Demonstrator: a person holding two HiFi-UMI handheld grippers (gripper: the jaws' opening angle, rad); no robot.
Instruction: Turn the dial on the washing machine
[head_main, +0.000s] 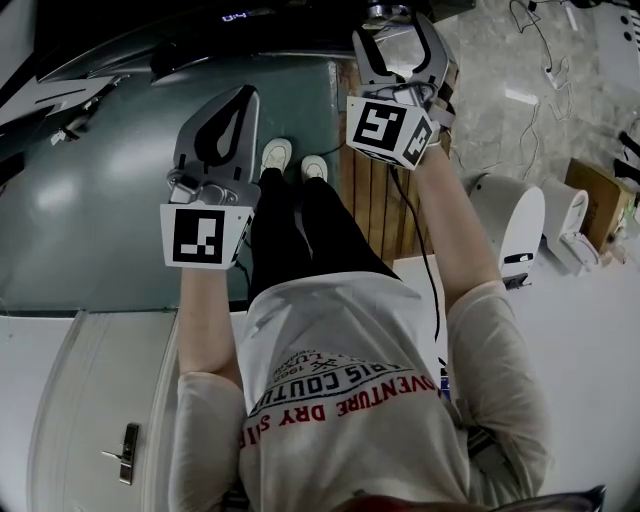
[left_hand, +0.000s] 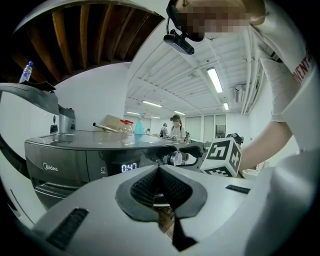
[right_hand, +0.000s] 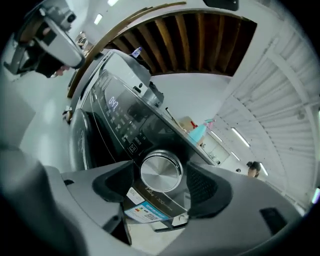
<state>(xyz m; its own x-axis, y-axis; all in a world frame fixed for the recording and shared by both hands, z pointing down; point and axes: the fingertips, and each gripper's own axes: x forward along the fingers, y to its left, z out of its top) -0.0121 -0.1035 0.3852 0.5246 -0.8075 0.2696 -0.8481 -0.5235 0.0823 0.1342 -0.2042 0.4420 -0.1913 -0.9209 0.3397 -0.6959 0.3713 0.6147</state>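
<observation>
The round silver dial (right_hand: 161, 172) sits on the dark washing machine's (right_hand: 100, 125) slanted control panel, below the lit display (right_hand: 113, 104). My right gripper (right_hand: 161, 182) stands open around the dial, one black pad on each side with a thin gap to its rim. In the head view the right gripper (head_main: 395, 30) reaches up to the dial (head_main: 388, 12) at the machine's top edge. My left gripper (head_main: 243, 98) is shut on nothing and hangs in front of the machine (head_main: 120, 180), lower and to the left. The left gripper view shows the dial (left_hand: 176, 158) and display (left_hand: 129, 167) from the side.
A wooden slatted panel (head_main: 375, 200) stands right of the machine. White appliances (head_main: 510, 225) and a cardboard box (head_main: 600, 200) sit on the floor at right. A spray bottle (left_hand: 139, 126) and other items rest on the machine's top. A white door with a handle (head_main: 125, 450) is at lower left.
</observation>
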